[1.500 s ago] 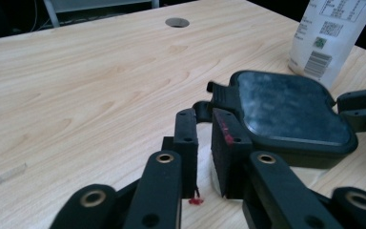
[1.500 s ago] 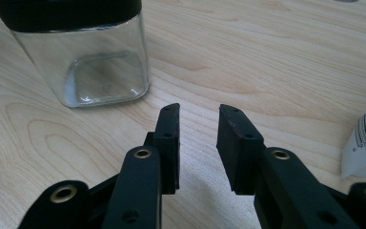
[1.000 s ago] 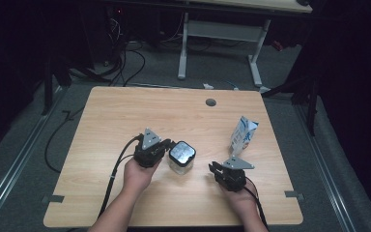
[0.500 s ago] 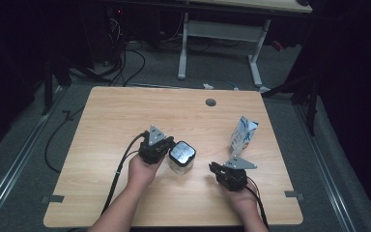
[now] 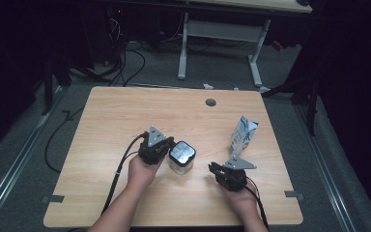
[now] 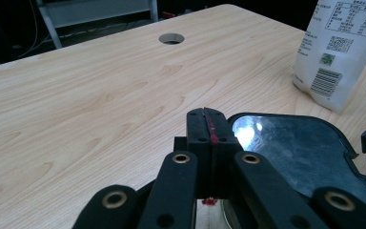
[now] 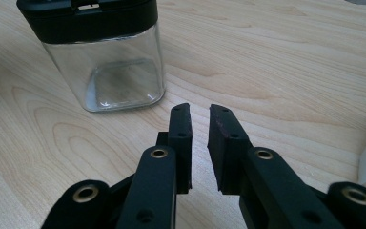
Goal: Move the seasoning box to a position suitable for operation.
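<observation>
Left tool [image 5: 166, 147]: jaws pressed flat together with nothing between them, as the left gripper view shows, where the two black pads [image 6: 207, 138] meet along a thin red seam. The closed tip lies just beside the near left edge of the jar's lid; whether it touches the lid cannot be told. A black cable [image 5: 121, 169] trails from this tool back along the person's left forearm toward the near edge of the surface.

Right tool [image 5: 216, 169]: jaws standing slightly apart, a narrow gap between the pads [image 7: 181, 131], holding nothing. In the right gripper view they point across bare wood toward the jar, clearly short of it. A grey three-cornered plate sits on top of this tool.

Jar [image 5: 181, 157]: a clear, square-sided container with a black lid [image 6: 305, 152], upright on the surface [image 5: 125, 116] near its middle, between the two tools and much closer to the left one. Its glass walls show it empty in the right gripper view.

Pouch [image 5: 243, 135]: a white and blue packet standing upright to the right of the jar, apart from it, just beyond the right tool. Printed text and a barcode show on its face in the left gripper view.

Surface: light wood grain, with a round cable hole [image 5: 210, 102] near its far edge.
</observation>
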The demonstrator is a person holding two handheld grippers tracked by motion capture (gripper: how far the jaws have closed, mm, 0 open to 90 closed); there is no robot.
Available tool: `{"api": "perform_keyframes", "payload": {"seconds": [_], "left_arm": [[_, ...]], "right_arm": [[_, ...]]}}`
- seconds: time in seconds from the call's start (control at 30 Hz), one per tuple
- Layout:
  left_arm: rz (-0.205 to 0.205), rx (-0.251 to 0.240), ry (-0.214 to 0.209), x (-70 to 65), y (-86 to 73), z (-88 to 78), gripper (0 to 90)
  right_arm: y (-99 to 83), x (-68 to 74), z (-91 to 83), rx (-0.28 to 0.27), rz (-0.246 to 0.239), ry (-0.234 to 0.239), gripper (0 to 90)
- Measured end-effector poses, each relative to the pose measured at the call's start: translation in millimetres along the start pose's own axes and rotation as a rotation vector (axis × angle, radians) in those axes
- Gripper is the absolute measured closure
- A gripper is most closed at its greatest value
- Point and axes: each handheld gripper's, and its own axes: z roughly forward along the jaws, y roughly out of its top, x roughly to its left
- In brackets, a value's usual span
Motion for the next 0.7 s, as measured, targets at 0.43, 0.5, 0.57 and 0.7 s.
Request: {"api": "perform_keyframes", "payload": {"seconds": [0.43,0.5,0.57,0.7], "left_arm": [[-0.002,-0.022,-0.004,0.4,-3.2,-0.2,90.0],[-0.004,-0.025,-0.005,0.5,-3.6,-0.1,90.0],[-0.006,-0.027,-0.006,0.8,-3.8,-0.1,90.0],[-0.009,-0.03,-0.01,1.4,-4.3,-0.1,90.0]], "right_arm": [[0.1,0.2,-0.2,-0.005,0.0,0.002,79.1],[0.1,0.5,0.0,-0.004,-0.002,0.001,79.1],[0.1,0.9,0.3,-0.003,-0.002,0.002,79.1],[0.1,1.3,0.5,0.0,-0.005,0.002,79.1]]}}
